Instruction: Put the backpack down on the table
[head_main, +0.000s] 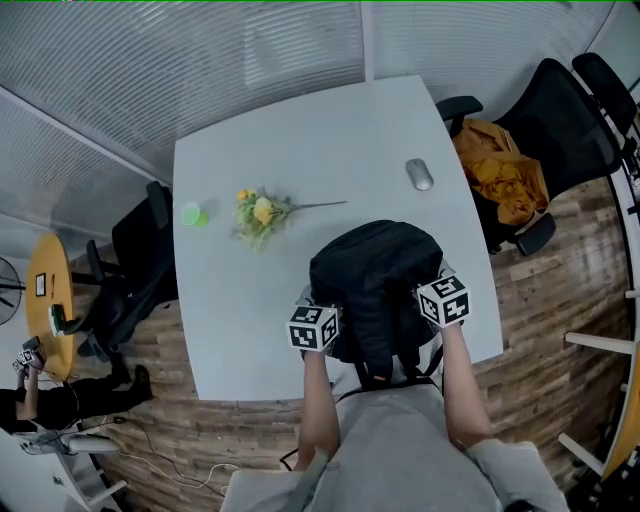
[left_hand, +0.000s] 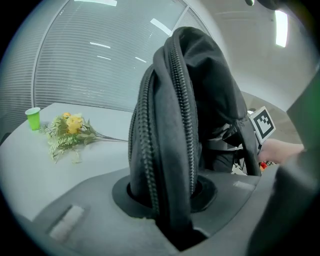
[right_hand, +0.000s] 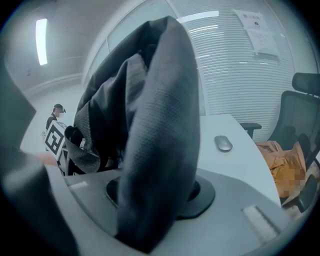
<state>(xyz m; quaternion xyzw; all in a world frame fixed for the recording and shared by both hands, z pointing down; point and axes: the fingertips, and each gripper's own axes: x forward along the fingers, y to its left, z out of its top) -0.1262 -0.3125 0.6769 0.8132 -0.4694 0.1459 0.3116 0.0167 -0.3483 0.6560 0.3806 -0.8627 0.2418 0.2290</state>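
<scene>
Black fabric backpack (head_main: 375, 285) upright over near edge of pale grey table (head_main: 270, 140); cannot tell whether bottom touches tabletop. Left gripper (left_hand: 170, 202) pinching zippered side fold. Right gripper (right_hand: 150, 200) pinching fabric fold on opposite side. Yellow flower bunch (head_main: 258, 215), small green cup (head_main: 192, 214) and grey computer mouse (head_main: 419, 174) lying farther back.
</scene>
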